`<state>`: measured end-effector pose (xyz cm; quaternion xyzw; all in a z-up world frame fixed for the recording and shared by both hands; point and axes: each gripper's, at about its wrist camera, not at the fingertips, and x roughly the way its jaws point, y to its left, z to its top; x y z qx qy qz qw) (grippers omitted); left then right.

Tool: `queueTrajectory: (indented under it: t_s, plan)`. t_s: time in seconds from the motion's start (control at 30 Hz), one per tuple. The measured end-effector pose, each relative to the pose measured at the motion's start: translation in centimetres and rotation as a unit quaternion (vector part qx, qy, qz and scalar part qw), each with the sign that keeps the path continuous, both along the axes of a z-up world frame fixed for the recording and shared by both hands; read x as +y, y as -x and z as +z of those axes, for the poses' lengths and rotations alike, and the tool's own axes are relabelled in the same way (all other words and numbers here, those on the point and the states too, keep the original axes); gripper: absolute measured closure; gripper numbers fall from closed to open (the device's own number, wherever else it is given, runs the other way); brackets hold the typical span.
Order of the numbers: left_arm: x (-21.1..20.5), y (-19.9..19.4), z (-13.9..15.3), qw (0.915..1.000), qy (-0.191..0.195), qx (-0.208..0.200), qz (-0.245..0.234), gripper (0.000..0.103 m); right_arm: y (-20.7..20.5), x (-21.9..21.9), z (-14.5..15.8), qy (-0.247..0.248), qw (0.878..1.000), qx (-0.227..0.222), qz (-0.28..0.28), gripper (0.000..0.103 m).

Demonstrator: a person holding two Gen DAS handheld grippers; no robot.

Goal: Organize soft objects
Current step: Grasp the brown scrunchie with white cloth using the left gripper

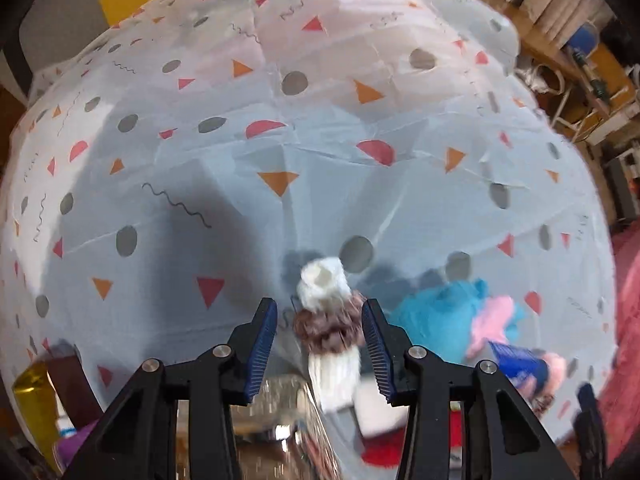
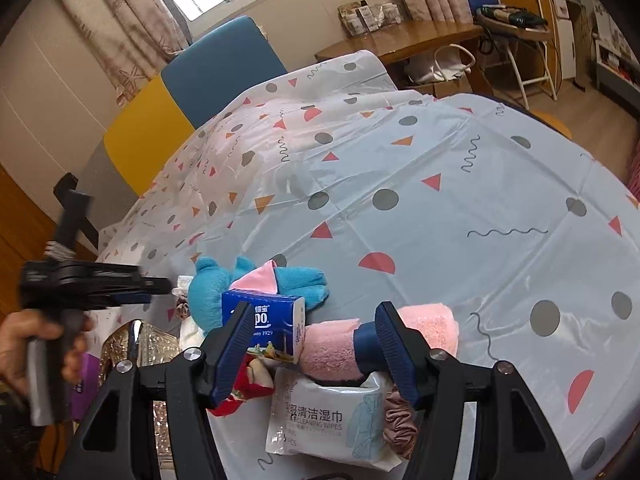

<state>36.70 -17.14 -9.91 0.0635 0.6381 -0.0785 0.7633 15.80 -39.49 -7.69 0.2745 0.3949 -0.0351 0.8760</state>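
My left gripper [image 1: 319, 306] points down over a blurred white knit piece with a brown fluffy scrunchie [image 1: 328, 328] around it. The piece lies between the jaws: the right pad is at the scrunchie, and a gap shows at the left pad. A blue plush toy [image 1: 436, 312] with pink parts lies just right of it. In the right wrist view, a hand holds the left gripper [image 2: 160, 282] beside that blue plush toy [image 2: 208, 292]. My right gripper [image 2: 314, 308] stands open above a blue tissue pack [image 2: 268, 320] and a rolled pink towel [image 2: 332, 344], gripping nothing.
A wet-wipes pack [image 2: 320, 416], a red soft item [image 2: 244, 384] and a dusky pink scrunchie [image 2: 400, 412] lie at the near edge. A glittery container [image 2: 132, 344] stands at the left. The patterned tablecloth [image 2: 440, 200] stretches far and right; chairs stand behind.
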Motion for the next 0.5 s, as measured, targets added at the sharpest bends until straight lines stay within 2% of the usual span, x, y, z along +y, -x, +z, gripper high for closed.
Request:
queueTrajectory:
  t_s: [0.07, 0.17, 0.2, 0.23, 0.3, 0.37, 0.5]
  plan:
    - [-0.5, -0.7, -1.1, 0.9998, -0.002, 0.018, -0.002, 0.058, 0.0, 0.0, 0.0, -0.004, 1.000, 0.002, 0.000, 0.040]
    - [-1.1, -1.4, -2.1, 0.9996, -0.018, 0.023, -0.004, 0.059, 0.0, -0.1, -0.1, -0.008, 1.000, 0.003, 0.001, 0.040]
    - [-1.3, -1.5, -2.5, 0.9994, -0.021, 0.028, -0.003, 0.064, 0.0, -0.1, -0.1, -0.008, 1.000, 0.002, 0.001, 0.040]
    - [-1.5, -1.6, -2.9, 0.9992, -0.026, 0.031, -0.008, 0.074, 0.0, -0.1, -0.1, -0.008, 1.000, 0.002, 0.002, 0.040]
    - [-2.1, -1.3, -3.4, 0.9985, -0.039, 0.025, -0.028, 0.081, 0.0, -0.1, -0.1, -0.008, 1.000, 0.003, 0.002, 0.040]
    - [-2.2, -0.9, -2.8, 0.9990, -0.022, 0.007, -0.037, 0.086, 0.0, -0.1, -0.2, -0.007, 1.000, 0.005, 0.002, 0.040]
    - [-0.6, -0.4, -0.1, 0.9995, 0.010, -0.029, -0.009, 0.086, 0.0, -0.2, -0.3, -0.004, 1.000, 0.009, 0.001, 0.040]
